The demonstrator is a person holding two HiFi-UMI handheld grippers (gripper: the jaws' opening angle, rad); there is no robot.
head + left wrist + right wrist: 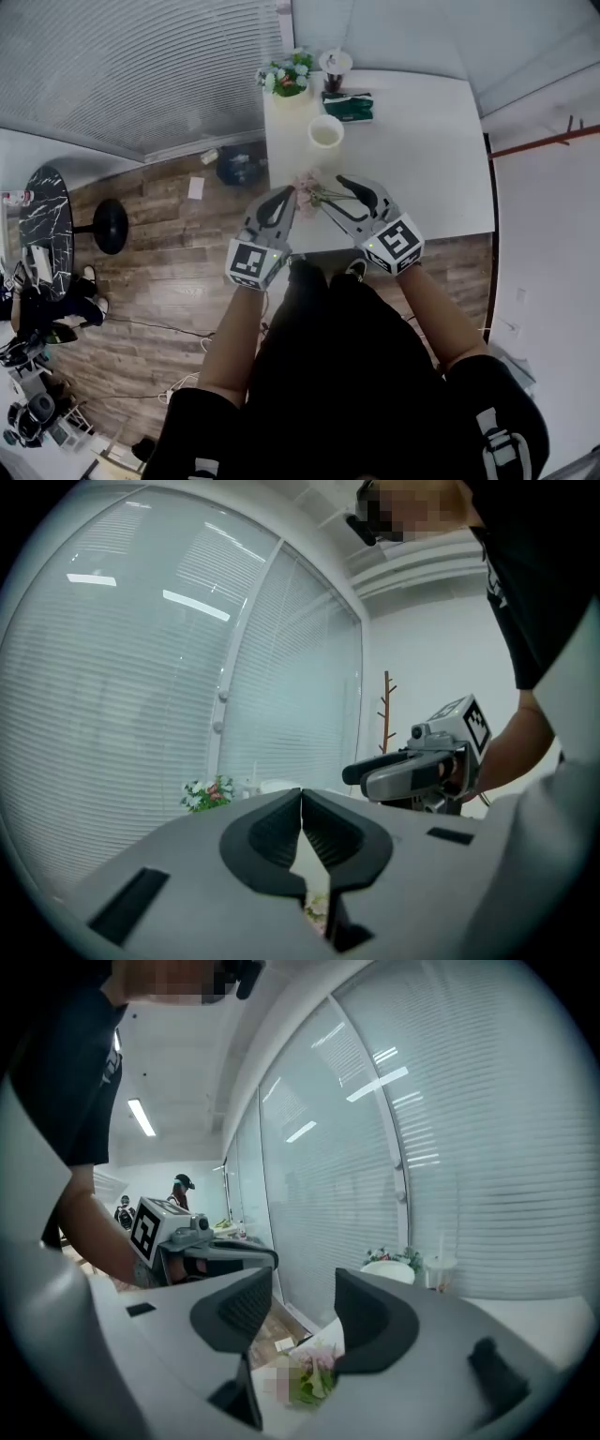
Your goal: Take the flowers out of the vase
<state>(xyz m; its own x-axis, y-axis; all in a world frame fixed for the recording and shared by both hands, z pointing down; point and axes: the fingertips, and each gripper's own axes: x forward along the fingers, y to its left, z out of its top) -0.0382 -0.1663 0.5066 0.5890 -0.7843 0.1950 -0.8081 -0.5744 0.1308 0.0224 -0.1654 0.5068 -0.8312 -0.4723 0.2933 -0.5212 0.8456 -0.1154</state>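
A small bunch of pink flowers with green stems (309, 185) lies on the white table (422, 159), between the two grippers. The white vase (325, 134) stands behind it and looks empty from above. My right gripper (328, 193) hovers over the bunch with its jaws wide open and nothing between them; in the right gripper view the flowers (314, 1377) lie below the jaws (305, 1283). My left gripper (287, 195) is just left of the bunch, its tips (301, 795) touching with nothing seen in them.
A pot of white and red flowers (286, 77) stands at the table's far left corner, with a cup (335, 64) and a green packet (348, 105) beside it. The table's left edge drops to a wooden floor (178, 272). Window blinds (469, 1147) lie beyond.
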